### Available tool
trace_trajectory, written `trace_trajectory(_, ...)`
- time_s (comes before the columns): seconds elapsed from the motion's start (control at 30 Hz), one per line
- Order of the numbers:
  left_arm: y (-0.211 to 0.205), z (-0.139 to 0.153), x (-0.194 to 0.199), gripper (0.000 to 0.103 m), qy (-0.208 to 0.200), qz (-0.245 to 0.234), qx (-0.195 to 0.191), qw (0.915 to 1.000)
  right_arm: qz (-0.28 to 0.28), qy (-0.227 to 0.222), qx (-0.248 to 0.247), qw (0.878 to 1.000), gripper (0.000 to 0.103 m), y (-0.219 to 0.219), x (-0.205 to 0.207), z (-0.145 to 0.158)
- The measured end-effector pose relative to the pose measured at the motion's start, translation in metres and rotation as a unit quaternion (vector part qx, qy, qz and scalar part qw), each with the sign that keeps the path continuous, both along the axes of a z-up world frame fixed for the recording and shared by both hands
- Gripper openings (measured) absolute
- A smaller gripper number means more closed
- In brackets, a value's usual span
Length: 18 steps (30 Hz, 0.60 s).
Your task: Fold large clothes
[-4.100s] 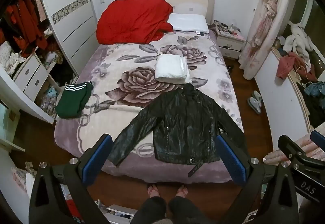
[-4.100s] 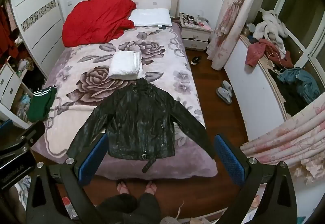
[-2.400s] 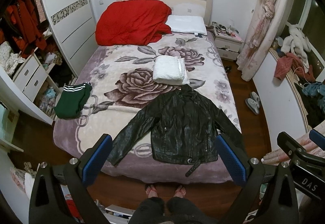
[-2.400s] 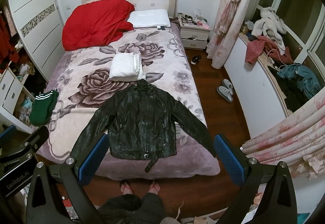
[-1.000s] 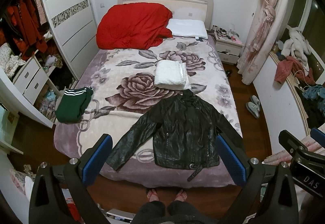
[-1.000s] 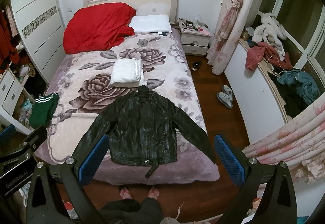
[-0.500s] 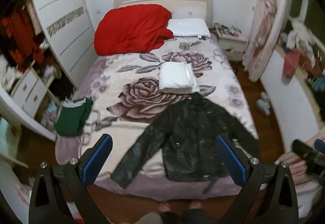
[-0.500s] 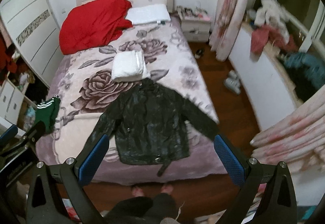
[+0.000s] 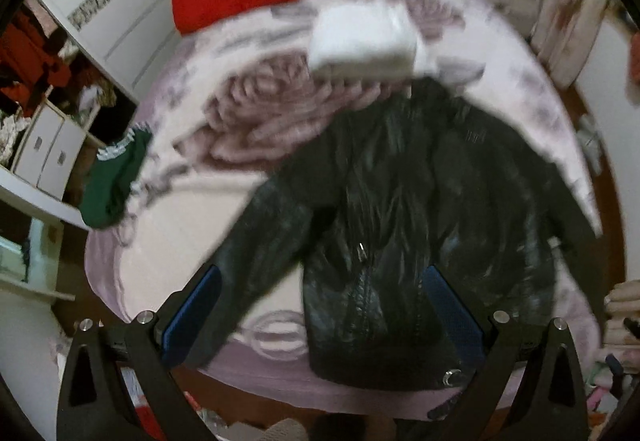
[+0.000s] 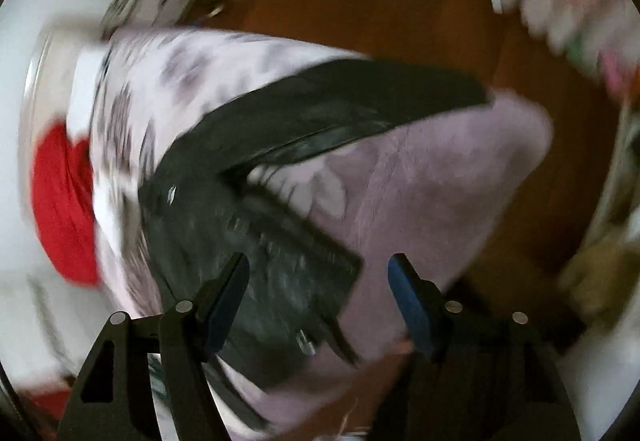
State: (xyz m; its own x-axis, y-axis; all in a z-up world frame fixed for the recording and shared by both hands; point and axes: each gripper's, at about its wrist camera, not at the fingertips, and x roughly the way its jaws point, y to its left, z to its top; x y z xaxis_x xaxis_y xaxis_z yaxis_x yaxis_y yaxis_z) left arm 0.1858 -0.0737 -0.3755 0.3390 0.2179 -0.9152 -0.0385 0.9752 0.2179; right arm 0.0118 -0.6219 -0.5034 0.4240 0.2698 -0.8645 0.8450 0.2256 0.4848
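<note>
Lying spread flat at the bed's [image 9: 132, 281] foot edge, the black jacket [image 9: 420, 201] is untouched; left tongs [image 9: 320, 307] and right tongs [image 10: 318, 295] both gape, empty. Stiff leather could slip off that edge if one sleeve [image 10: 360, 101] is tugged sideways.

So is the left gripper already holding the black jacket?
No, the left gripper is open above the black jacket, which lies flat on the bed.
</note>
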Motion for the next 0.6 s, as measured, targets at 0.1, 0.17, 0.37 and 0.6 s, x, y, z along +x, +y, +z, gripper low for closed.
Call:
trace_trajectory(0.1,-0.016,-0.063,0.011,0.103,0.043,0.01,0.015,0.9989,-0.092,-0.049,0.036,0.994,0.074,-0.034,-0.008,-0.088)
trace_trajectory(0.17,-0.025,-0.098,0.017,0.103,0.068,0.018,0.029,0.9971,-0.146,-0.082,0.056,0.984,0.074,-0.044,-0.008,-0.127)
trace_trajectory(0.37,-0.049,-0.137,0.034,0.103,0.089,0.018,0.048,0.9947,-0.246,-0.154,0.071,0.954,0.075,-0.059,-0.003,-0.177)
trace_trajectory(0.6,-0.078,-0.152,0.059,0.103,0.084,0.008,0.062,0.9945,-0.299,-0.188,0.069,0.933,0.057,-0.069,0.017,-0.19)
